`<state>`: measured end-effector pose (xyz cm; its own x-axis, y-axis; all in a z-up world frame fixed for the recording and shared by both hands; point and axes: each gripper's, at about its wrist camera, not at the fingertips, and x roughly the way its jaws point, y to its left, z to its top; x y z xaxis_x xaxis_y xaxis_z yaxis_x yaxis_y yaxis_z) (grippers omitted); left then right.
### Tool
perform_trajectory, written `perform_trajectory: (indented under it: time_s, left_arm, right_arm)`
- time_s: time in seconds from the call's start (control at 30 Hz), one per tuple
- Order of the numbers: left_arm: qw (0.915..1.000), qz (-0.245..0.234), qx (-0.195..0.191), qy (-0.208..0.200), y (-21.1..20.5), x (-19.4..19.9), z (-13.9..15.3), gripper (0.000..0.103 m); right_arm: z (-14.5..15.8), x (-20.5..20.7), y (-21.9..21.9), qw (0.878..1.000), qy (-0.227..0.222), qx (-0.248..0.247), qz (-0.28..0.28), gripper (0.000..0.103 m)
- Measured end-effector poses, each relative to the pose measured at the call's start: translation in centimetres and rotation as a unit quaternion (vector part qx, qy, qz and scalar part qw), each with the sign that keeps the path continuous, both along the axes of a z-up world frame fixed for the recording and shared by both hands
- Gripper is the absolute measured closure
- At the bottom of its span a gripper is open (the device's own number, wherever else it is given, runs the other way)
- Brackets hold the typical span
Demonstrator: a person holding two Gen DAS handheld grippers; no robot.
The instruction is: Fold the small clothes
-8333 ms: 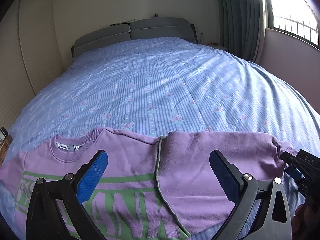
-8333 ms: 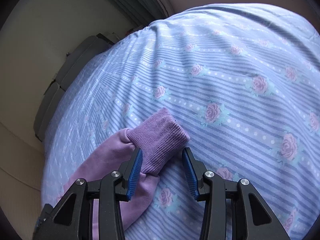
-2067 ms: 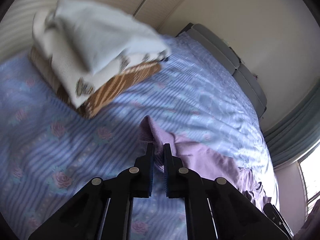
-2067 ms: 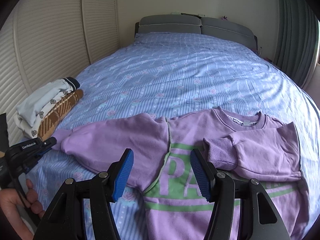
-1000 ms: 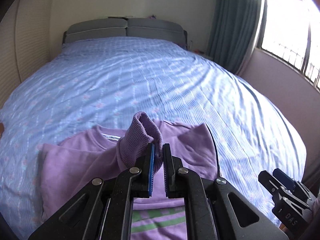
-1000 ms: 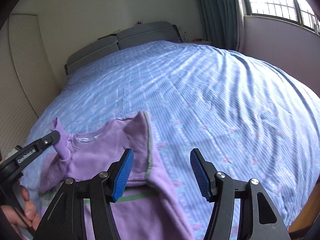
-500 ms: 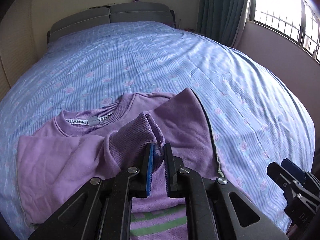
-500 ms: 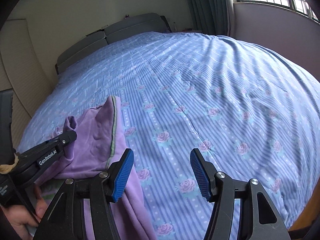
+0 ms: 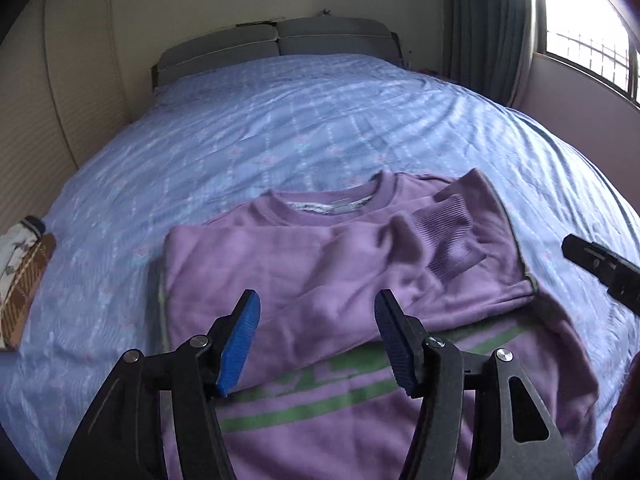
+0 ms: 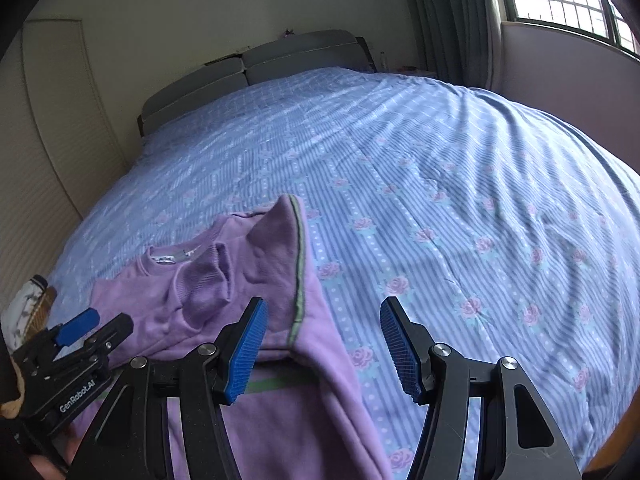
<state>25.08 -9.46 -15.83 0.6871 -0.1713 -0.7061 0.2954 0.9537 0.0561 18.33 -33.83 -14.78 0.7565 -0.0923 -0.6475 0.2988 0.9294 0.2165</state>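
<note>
L claw [image 9: 316,336] let go of cuff [image 9: 450,236], sleeve now across sweatshirt [image 9: 320,272] chest; both claws released, R claw [image 10: 322,350] empty. Sleeves in; nxt: grab hem, fold up.

The only text that reads clearly is "GenRobot.AI", printed in pale letters along the black body of the left hand-held gripper [image 10: 76,336], seen from the right wrist view. The purple sweatshirt [image 9: 320,264] carries green printed lettering across its chest, but folded fabric covers most of it. The small label inside its collar [image 9: 342,205] is too blurred to read.
</note>
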Motion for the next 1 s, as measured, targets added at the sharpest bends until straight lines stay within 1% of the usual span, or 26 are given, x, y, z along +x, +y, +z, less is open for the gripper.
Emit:
perform_trajectory:
  time_s: [0.07,0.2,0.27,0.3,0.33,0.47,0.5,0.53,0.57,0.6,0.63,0.73,0.83,0.9,0.97,1.0]
  left_arm:
    - [0.9996,0.025,-0.004,0.014,2.7,0.5,-0.7,0.043]
    - [0.9966,0.067,-0.035,0.033,6.6,2.0,-1.3,0.043]
    - [0.9959,0.071,-0.044,0.033,7.3,2.7,-1.4,0.043]
    - [0.9959,0.071,-0.047,0.032,7.3,3.1,-1.3,0.043]
    - [0.9958,0.070,-0.049,0.032,7.4,3.4,-1.4,0.043]
    - [0.9946,0.079,-0.052,0.042,7.8,4.5,-2.5,0.043]
    - [0.9939,0.085,-0.051,0.048,8.1,4.7,-3.0,0.043]
    - [0.9929,0.092,-0.049,0.057,8.3,4.9,-3.6,0.043]
    - [0.9918,0.099,-0.047,0.065,8.6,5.1,-4.2,0.042]
    - [0.9906,0.108,-0.045,0.071,9.1,5.2,-4.8,0.041]
    - [0.9898,0.113,-0.045,0.075,9.5,5.2,-5.2,0.041]
    - [0.9882,0.126,-0.045,0.074,10.4,5.1,-5.7,0.040]
    - [0.9890,0.124,-0.037,0.071,10.4,5.1,-5.7,0.040]
    - [0.9890,0.125,-0.037,0.071,10.4,5.0,-5.5,0.040]
    - [0.9889,0.127,-0.041,0.065,10.5,4.7,-4.9,0.042]
    - [0.9892,0.126,-0.047,0.058,10.5,4.3,-4.4,0.042]
  right_arm:
    - [0.3,1.1,1.2,1.000,-0.006,0.003,0.020,0.043]
    - [0.1,4.3,2.8,0.998,-0.002,0.007,0.057,0.044]
    - [-0.2,5.8,3.3,0.997,0.001,0.007,0.075,0.048]
    - [-0.4,6.7,3.5,0.996,0.005,0.008,0.087,0.053]
    - [-0.7,7.5,3.7,0.995,0.011,0.011,0.097,0.055]
    - [-2.3,10.2,4.1,0.991,0.043,0.018,0.127,0.057]
    - [-2.8,10.4,4.2,0.990,0.051,0.024,0.132,0.062]
    - [-3.3,10.7,4.3,0.988,0.061,0.033,0.138,0.073]
    - [-4.1,11.0,4.3,0.987,0.076,0.040,0.138,0.078]
    - [-4.6,10.9,4.2,0.986,0.085,0.041,0.135,0.086]
    - [-5.1,10.8,4.1,0.986,0.092,0.043,0.132,0.087]
    - [-5.8,9.7,4.1,0.988,0.095,0.034,0.119,0.090]
    - [-5.9,8.8,4.2,0.989,0.092,0.027,0.109,0.090]
    - [-6.0,8.7,4.5,0.989,0.098,0.018,0.109,0.090]
    - [-5.4,8.5,4.7,0.989,0.099,0.000,0.111,0.089]
    - [-4.8,8.3,4.9,0.989,0.094,-0.010,0.111,0.085]
